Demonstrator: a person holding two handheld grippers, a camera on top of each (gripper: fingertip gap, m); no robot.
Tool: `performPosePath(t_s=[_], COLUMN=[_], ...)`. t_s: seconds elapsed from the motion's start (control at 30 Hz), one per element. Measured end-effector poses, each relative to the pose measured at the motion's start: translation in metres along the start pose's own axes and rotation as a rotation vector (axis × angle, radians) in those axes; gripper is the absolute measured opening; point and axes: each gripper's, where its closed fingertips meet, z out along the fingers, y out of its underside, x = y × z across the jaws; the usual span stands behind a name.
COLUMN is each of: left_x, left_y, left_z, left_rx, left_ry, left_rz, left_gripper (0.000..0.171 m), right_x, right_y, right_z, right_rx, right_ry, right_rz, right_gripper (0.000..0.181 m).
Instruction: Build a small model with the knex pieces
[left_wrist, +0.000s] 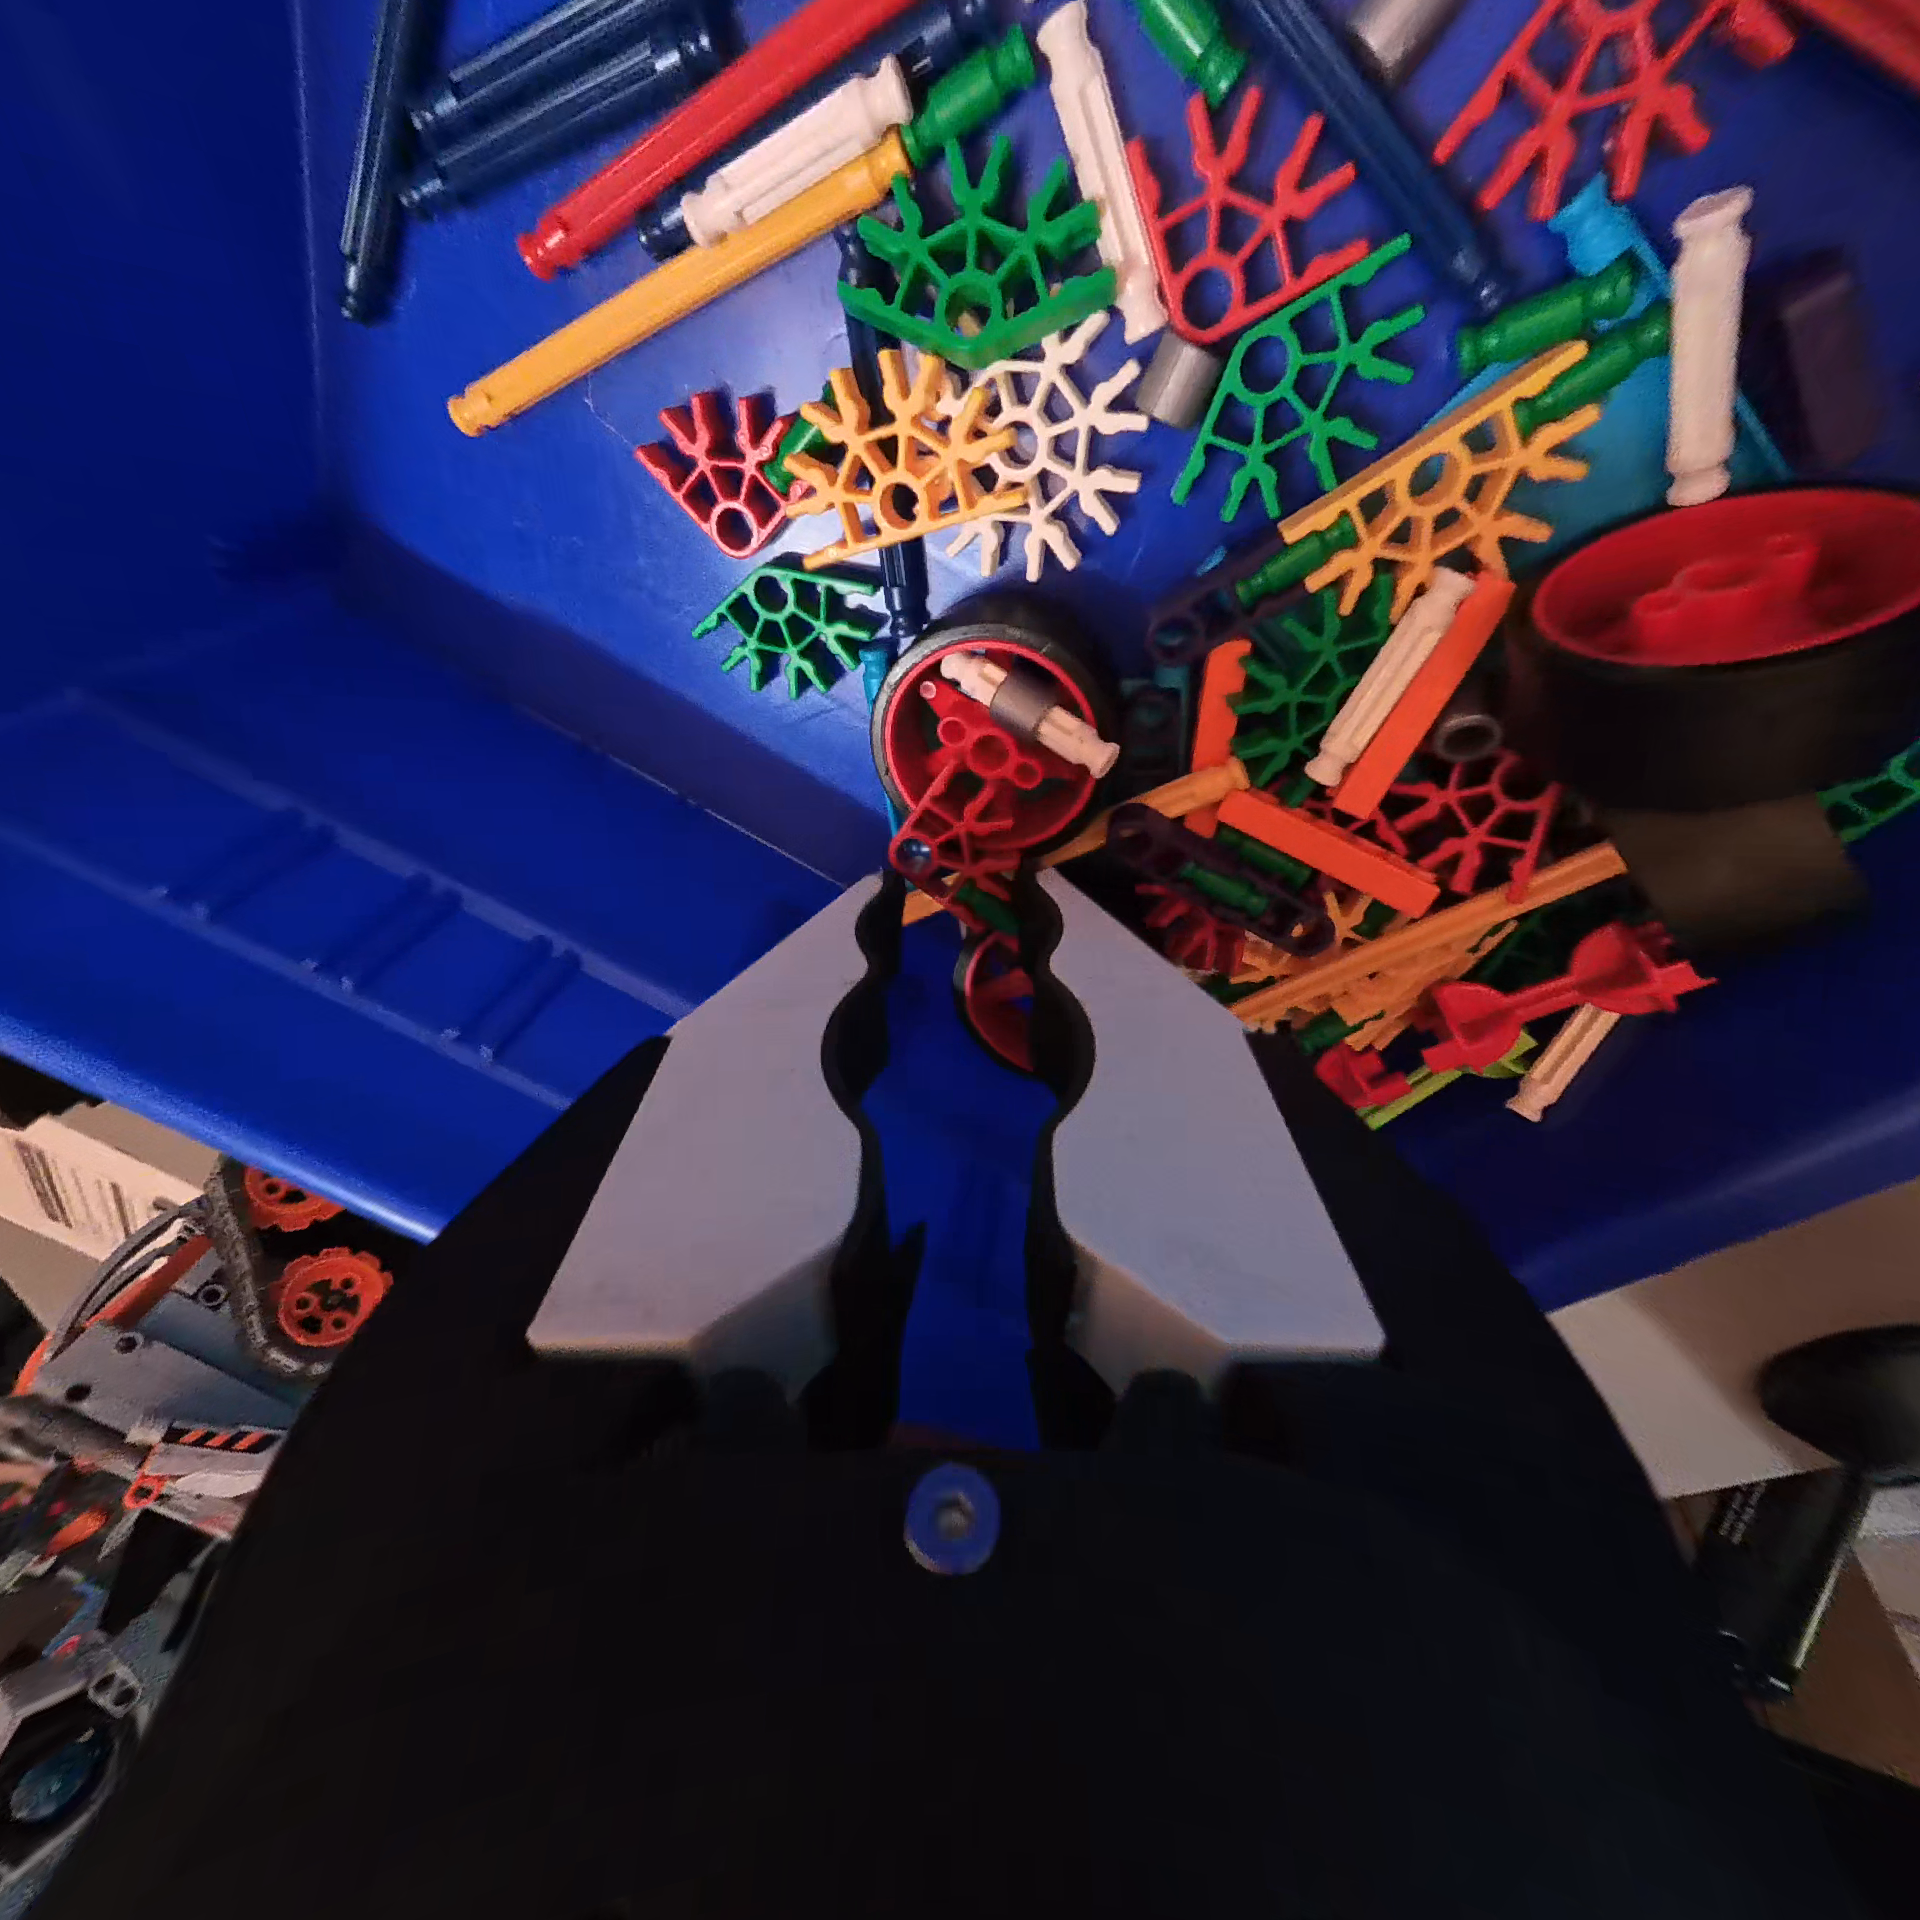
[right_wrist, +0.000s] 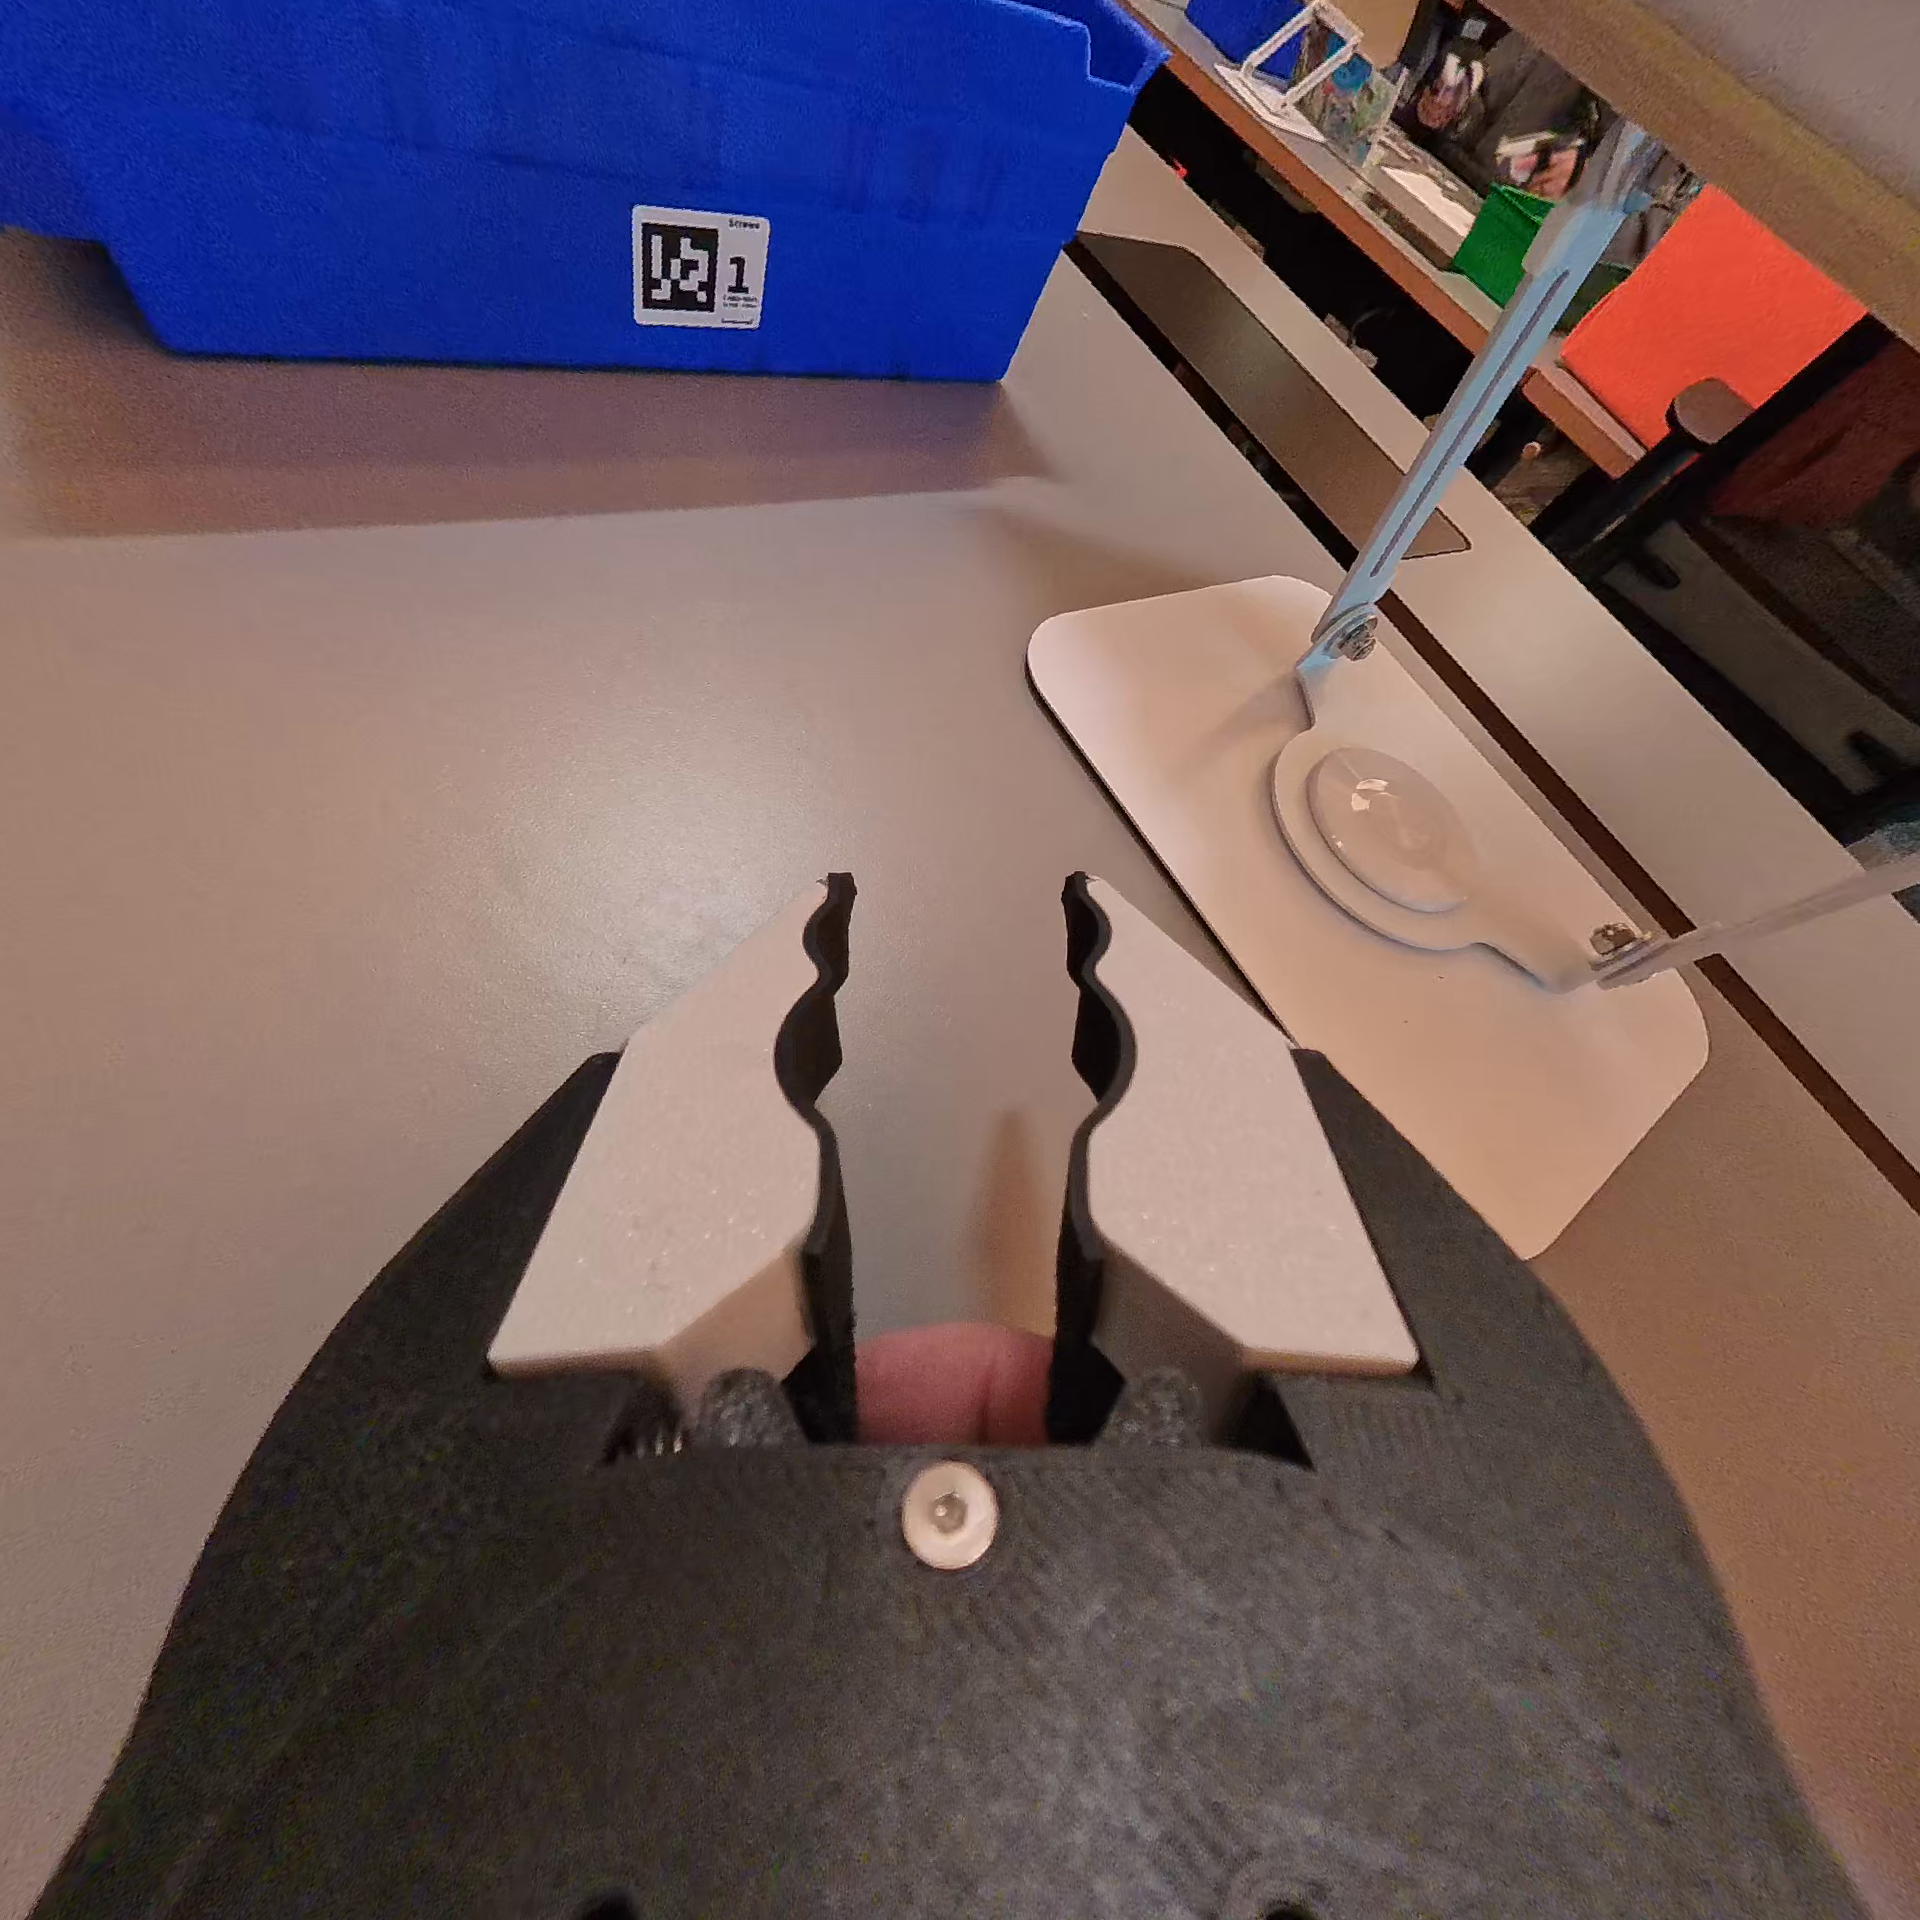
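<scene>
My left gripper (left_wrist: 961, 894) reaches into a blue bin (left_wrist: 312, 727) full of plastic building rods and connectors. Its jaws are closed on a red connector (left_wrist: 961, 831) that hangs from a small black wheel with a red hub (left_wrist: 987, 717). A white rod with a grey sleeve (left_wrist: 1023, 712) lies across that wheel. A second red-rimmed piece (left_wrist: 997, 987) shows between the fingers. My right gripper (right_wrist: 958, 894) is open and empty, hovering over a bare beige table (right_wrist: 416, 779), well short of the blue bin (right_wrist: 520, 156).
A large black wheel with a red hub (left_wrist: 1714, 644) and a pile of rods and connectors (left_wrist: 1351, 831) lie right of my left gripper. A toy vehicle (left_wrist: 156, 1351) sits outside the bin. A white stand base (right_wrist: 1351, 883) with thin arms lies right of my right gripper. The grippers' ends are close to 35 centimetres from one another. The left tips stand about 30 centimetres off the toy vehicle (left_wrist: 156, 1351).
</scene>
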Motion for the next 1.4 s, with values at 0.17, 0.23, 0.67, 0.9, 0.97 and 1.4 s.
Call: performPosePath(t_s=[0.17,0.23,0.67,0.9,0.97,1.4], left_x=[-0.004,-0.01,0.002,-0.027,-0.036,-0.031], left_y=[-0.003,-0.002,-0.018,-0.056,-0.061,-0.067], left_z=[-0.001,-0.003,-0.026,-0.024,-0.016,0.01], left_rx=[0.024,0.032,0.14,0.232,0.228,0.14], left_ry=[-0.037,-0.088,-0.103,-0.126,-0.086,0.158], left_rz=[-0.001,-0.003,0.03,0.03,-0.023,-0.11], left_gripper=[0.014,0.013,0.043,0.027,0.025,0.042], right_x=[0.0,0.0,-0.002,-0.004,-0.005,-0.007], right_y=[0.0,0.0,0.001,0.002,0.002,0.001], right_z=[0.0,0.0,0.001,0.002,0.002,0.001], right_rx=[-0.001,-0.002,-0.008,-0.014,-0.014,-0.007], right_ry=[-0.001,0.0,-0.005,-0.017,-0.019,-0.036], right_rz=[0.0,-0.002,-0.017,-0.025,-0.024,-0.025], right_gripper=[0.04,0.04,0.04,0.04,0.04,0.039])
